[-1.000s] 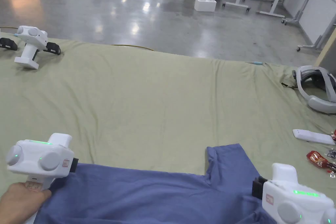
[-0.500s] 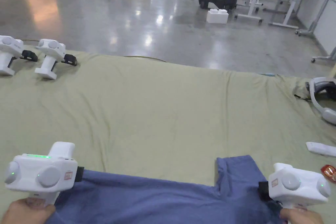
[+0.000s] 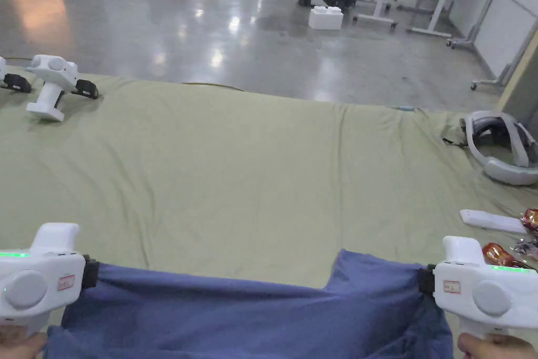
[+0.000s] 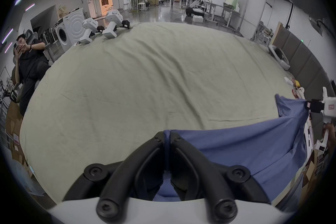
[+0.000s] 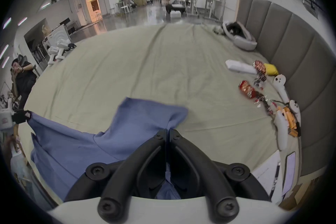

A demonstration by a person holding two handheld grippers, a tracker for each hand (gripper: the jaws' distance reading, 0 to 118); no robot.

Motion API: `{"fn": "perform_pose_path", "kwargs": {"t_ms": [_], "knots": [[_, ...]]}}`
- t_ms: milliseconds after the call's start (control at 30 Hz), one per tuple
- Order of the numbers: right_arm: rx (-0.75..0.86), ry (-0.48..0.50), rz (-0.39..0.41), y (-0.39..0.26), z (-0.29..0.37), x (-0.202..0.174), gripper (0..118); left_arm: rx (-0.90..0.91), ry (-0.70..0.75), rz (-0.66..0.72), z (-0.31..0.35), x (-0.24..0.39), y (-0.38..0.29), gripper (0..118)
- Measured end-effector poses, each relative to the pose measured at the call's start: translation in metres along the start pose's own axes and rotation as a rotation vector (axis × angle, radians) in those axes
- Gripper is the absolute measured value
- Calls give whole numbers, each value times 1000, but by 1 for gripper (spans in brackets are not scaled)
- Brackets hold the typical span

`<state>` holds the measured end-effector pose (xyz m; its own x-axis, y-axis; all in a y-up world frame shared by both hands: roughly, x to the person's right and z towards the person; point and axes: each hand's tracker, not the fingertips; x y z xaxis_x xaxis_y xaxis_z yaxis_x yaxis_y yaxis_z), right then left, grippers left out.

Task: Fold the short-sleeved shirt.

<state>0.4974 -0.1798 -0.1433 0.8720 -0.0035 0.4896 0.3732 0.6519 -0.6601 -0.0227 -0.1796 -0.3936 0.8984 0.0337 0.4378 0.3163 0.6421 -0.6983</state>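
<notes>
Blue shirt (image 3: 252, 318) stretched over green sheet (image 3: 262, 165), left gripper (image 4: 167, 137) clamped on one top corner, right gripper (image 5: 168, 132) clamped on the other, headset (image 3: 502, 147) far right

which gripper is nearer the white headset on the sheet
Right. The right gripper is below the headset on its side; the left gripper is across the shirt.

One blue shirt (image 3: 252, 318), two held grippers, two spare grippers (image 4: 101, 28), one headset (image 3: 502, 147).
</notes>
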Motion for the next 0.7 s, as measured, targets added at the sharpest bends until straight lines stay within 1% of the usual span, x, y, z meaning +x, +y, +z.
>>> {"fn": "perform_pose_path", "kwargs": {"t_ms": [67, 200, 333, 500, 533, 700], "knots": [[49, 3, 19, -4, 25, -3, 4, 28, -7, 10, 15, -4, -2, 7], [87, -6, 55, -21, 68, -8, 4, 82, -35, 23, 47, -15, -8, 7], [104, -9, 59, -46, 102, -8, 4, 99, -64, 24, 70, -25, -23, 7], [70, -15, 63, -88, 130, -5, 4, 83, -90, 10, 86, -36, -52, 7], [61, -24, 60, -99, 133, -5, 4, 72, -94, 11, 79, -48, -59, 7], [-29, -51, 49, -149, 132, -5, 4, -9, -105, 47, 76, -60, -104, 7]]}}
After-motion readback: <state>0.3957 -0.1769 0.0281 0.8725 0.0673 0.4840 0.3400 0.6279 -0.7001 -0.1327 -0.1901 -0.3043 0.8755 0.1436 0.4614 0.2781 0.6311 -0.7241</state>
